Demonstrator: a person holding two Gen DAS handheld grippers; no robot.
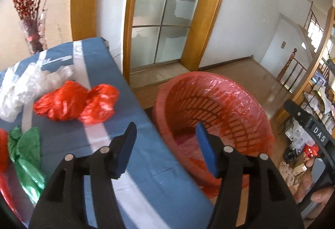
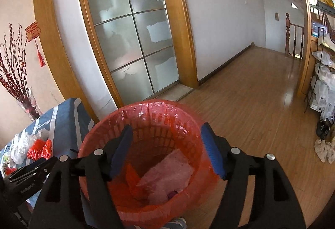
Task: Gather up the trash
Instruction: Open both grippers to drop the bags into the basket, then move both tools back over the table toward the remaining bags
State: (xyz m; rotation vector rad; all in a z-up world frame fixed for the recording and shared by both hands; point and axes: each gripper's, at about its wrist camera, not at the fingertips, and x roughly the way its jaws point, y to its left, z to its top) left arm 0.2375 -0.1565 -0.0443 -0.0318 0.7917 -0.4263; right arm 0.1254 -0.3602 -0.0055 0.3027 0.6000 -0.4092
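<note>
A red slatted bin (image 1: 217, 107) lined with a red bag stands on the floor beside the table; it also shows in the right wrist view (image 2: 146, 115). It holds pink and red plastic scraps (image 2: 165, 174). On the blue cloth lie a crumpled red bag (image 1: 75, 103), a white bag (image 1: 27, 86) and a green bag (image 1: 25, 153). My left gripper (image 1: 165, 145) is open and empty over the table's right edge. My right gripper (image 2: 167, 149) is open and empty above the bin.
The table (image 1: 146, 166) has a blue-and-white cloth. A glass vase of red branches (image 1: 33, 36) stands at its far end. A frosted glass door (image 2: 129, 30) is behind. Wood floor (image 2: 251, 103) extends right to shelves with bags (image 2: 322, 82).
</note>
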